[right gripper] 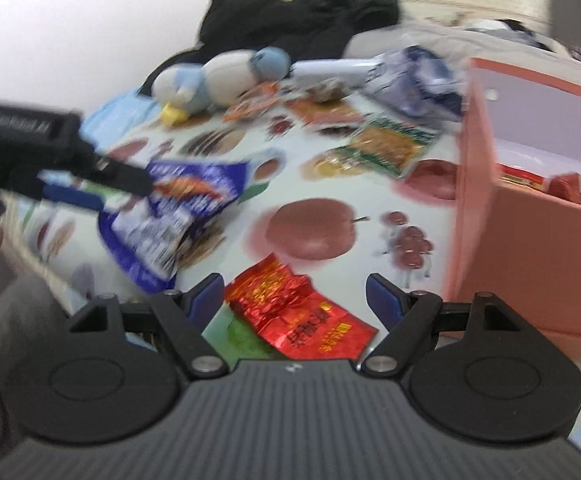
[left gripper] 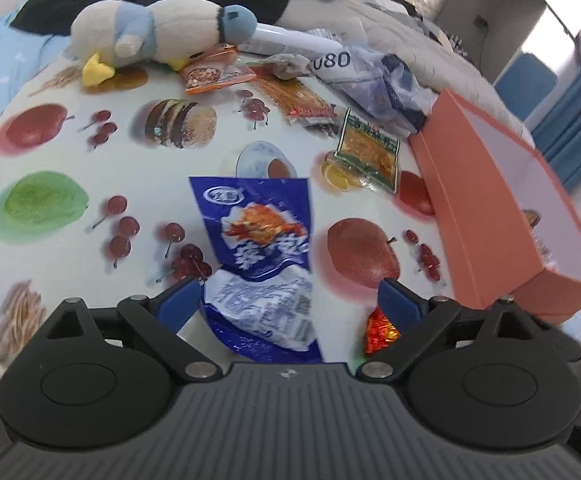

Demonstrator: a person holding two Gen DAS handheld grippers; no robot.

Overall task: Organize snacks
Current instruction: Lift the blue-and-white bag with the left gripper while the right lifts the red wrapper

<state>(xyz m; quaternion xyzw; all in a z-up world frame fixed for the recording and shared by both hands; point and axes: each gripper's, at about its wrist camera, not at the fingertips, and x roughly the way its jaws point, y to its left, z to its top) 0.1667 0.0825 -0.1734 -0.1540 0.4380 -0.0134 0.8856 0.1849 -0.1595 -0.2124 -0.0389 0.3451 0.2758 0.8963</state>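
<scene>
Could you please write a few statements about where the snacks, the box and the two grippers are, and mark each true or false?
1. The left gripper is open around the blue packet. True.
2. The red packet is inside the orange box. False: it lies on the tablecloth between the right gripper's open fingers.
3. The orange box already holds some snacks. True: red wrappers show inside it in the right wrist view.
4. The plush toy sits in the box. False: it lies on the far side of the table.
5. The green-edged packet lies near the box. True.
</scene>
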